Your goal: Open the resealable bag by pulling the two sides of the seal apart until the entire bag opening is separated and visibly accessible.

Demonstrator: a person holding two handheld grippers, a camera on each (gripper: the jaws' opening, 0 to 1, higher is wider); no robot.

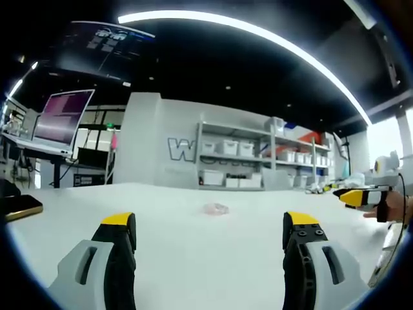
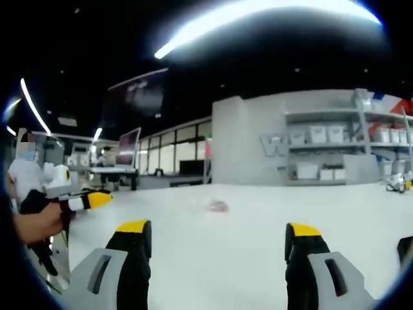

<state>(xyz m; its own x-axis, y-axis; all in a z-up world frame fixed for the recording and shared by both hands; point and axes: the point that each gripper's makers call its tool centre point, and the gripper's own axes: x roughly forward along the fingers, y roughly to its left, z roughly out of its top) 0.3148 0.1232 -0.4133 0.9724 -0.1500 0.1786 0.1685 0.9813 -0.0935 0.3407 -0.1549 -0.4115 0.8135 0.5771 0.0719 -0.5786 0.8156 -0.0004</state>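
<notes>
Both grippers hang with jaws spread wide, holding nothing: the left gripper (image 1: 210, 236) and the right gripper (image 2: 218, 240). Ahead of each, well apart, the small clear bag (image 1: 215, 208) (image 2: 217, 206) lies flat on the white table (image 1: 193, 258) (image 2: 219, 271).

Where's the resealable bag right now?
The resealable bag lies on the white table, ahead of both open tools and untouched; in the right gripper view it sits mid-table before the shelving.
</notes>
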